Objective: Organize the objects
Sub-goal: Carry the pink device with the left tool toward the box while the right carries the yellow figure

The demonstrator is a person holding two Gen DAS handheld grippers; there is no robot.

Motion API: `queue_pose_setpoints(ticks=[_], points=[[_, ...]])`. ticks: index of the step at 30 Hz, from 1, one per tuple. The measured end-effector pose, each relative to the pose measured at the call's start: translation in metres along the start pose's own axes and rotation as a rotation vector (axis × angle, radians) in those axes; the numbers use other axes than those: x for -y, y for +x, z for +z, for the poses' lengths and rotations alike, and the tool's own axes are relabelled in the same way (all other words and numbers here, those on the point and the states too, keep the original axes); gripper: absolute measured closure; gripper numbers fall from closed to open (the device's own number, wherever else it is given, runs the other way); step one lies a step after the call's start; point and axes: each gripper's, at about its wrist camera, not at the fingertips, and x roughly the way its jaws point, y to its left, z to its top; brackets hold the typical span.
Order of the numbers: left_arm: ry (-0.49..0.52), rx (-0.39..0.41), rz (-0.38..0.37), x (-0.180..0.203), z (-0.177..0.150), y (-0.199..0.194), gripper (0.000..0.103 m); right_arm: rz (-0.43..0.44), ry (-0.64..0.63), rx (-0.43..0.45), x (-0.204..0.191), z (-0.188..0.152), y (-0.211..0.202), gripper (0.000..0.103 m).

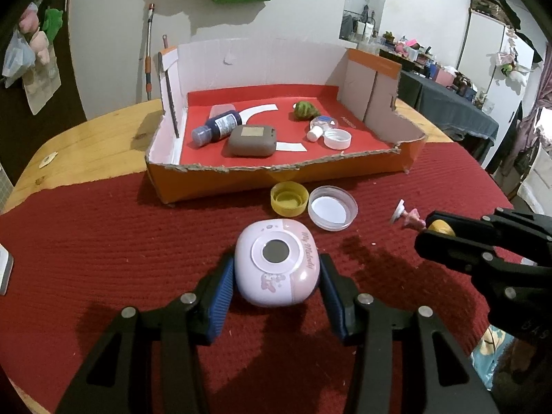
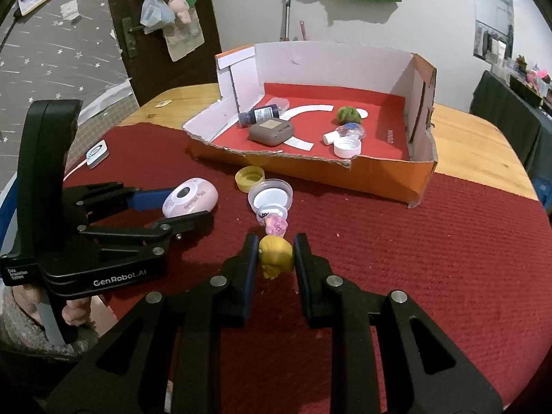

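Left gripper (image 1: 277, 276) is clamping the pink case (image 1: 277, 262) on the near mat (image 1: 103, 241); right gripper (image 2: 276, 253) is gripping the yellow-headed doll (image 2: 275, 255).

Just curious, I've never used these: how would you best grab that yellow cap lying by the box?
The yellow cap lies open side up, so come from above and pinch across its round outer wall, or over one rim edge. The clear lid crowds its right side.
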Motion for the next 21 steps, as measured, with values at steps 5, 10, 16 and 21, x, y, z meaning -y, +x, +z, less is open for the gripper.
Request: queue_pose_setpoints(ticks=[5, 10, 16, 21], points=[[-0.001, 0.002, -0.001, 0.000, -0.001, 0.000, 0.053, 0.001, 0.000, 0.001, -0.001, 0.000, 0.000, 0.083], [0.002, 0.007, -0.007, 0.001, -0.001, -0.003, 0.053, 0.003, -0.005, 0.003, -0.003, 0.002, -0.002, 0.083], [0.005, 0.020, -0.013, 0.001, 0.006, -0.008, 0.053, 0.009, -0.015, 0.014, -0.005, 0.010, -0.005, 0.083], [0.006, 0.031, -0.014, -0.001, 0.015, -0.011, 0.053, 0.010, -0.019, 0.023, -0.004, 0.018, -0.008, 0.083]])
